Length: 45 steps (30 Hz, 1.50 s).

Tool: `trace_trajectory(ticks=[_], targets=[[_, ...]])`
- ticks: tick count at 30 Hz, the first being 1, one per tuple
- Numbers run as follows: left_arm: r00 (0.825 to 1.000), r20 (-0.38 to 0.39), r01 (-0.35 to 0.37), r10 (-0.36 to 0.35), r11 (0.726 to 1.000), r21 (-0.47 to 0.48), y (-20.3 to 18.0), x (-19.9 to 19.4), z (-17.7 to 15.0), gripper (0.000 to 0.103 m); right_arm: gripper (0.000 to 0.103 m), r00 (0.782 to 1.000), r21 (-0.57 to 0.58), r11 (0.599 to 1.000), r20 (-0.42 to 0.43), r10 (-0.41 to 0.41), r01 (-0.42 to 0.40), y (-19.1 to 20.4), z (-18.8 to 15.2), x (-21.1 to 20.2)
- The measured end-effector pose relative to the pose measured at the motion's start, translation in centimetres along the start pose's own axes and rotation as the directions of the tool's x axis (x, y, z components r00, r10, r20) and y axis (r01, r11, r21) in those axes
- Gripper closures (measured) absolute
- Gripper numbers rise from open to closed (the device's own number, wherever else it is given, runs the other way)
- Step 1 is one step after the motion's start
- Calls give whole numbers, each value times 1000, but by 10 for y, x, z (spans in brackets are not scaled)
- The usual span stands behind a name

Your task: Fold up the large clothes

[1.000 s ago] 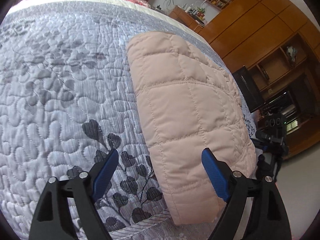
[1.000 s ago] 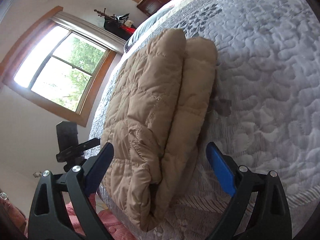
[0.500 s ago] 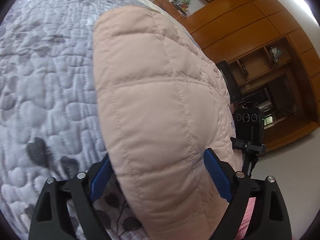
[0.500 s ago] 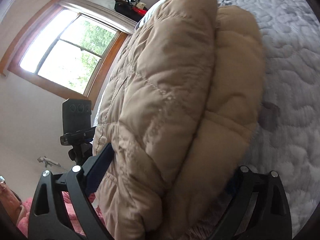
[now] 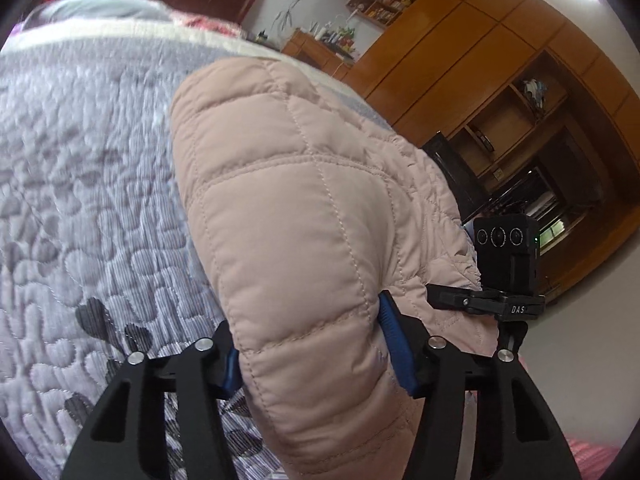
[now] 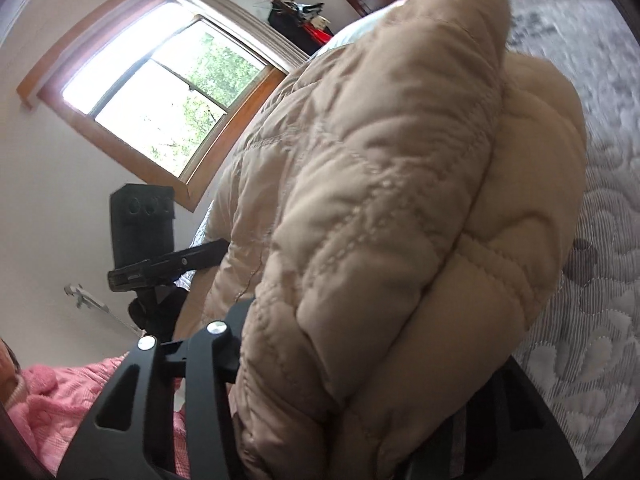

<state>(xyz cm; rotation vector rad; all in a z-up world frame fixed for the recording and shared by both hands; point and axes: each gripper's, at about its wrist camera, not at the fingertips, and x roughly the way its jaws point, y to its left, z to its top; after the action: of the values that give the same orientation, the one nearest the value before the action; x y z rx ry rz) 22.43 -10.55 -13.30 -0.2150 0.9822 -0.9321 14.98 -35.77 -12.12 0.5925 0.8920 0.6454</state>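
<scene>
Both grippers have advanced onto the near end of the folded jacket since the earlier frames, where they stood wide open and short of it on the bedspread.

Left gripper: jaws closing, with the pale pink quilted jacket between them. The blue pad of the right-hand finger presses into the fabric and dents it. The opposite pad is mostly hidden behind the bulge of the jacket, though its blue edge shows against the cloth. Grip reads as made on the jacket's near end.

Right gripper: jaws closing, with the jacket filling the gap. Two thick folded layers sit one against the other between the black fingers. Both pads are covered by the fabric; contact cannot be seen directly, but the padding bulges out on both sides of the fingers.

Location of the jacket: it lies on the grey quilted bedspread, folded lengthwise into a narrow bundle running away from the grippers towards the head of the bed. Its near end reaches the bed's edge.

Surroundings: a black camera on a tripod stands just beyond the bed's corner, with a wooden wall unit behind it. A window shows in the right wrist view. A pink knitted sleeve appears at that view's lower left.
</scene>
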Motion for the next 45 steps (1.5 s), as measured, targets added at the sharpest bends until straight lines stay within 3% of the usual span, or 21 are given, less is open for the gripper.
trace_trajectory(ticks=[7, 13, 19, 25, 31, 39, 42, 45], targets=[[998, 67, -17, 13, 998, 56, -17, -32, 6, 45, 58, 999, -80, 997, 49, -7, 11, 32, 6, -18], [994, 107, -37, 31, 998, 56, -7, -50, 33, 45, 58, 999, -140, 990, 42, -23, 28, 50, 38, -15], [986, 150, -77, 69, 996, 43, 19, -56, 68, 45, 58, 1000, -172, 985, 20, -18, 21, 59, 77, 10], [978, 177, -115, 114, 993, -2, 67, -56, 107, 45, 58, 999, -192, 981, -34, -14, 7, 64, 122, 70], [980, 152, -118, 128, 990, -78, 127, -44, 132, 45, 58, 995, -169, 986, -103, -18, 0, 43, 159, 126], [989, 79, -106, 123, 976, -189, 199, -14, 134, 41, 56, 985, -77, 997, -172, 3, -17, 3, 164, 166], [991, 75, -94, 111, 976, -198, 204, -14, 131, 37, 48, 983, -20, 999, -178, 41, -45, -10, 157, 161], [989, 62, -119, 133, 974, -195, 199, -16, 132, 31, 36, 984, 6, 1000, -176, 8, -7, -13, 157, 151]])
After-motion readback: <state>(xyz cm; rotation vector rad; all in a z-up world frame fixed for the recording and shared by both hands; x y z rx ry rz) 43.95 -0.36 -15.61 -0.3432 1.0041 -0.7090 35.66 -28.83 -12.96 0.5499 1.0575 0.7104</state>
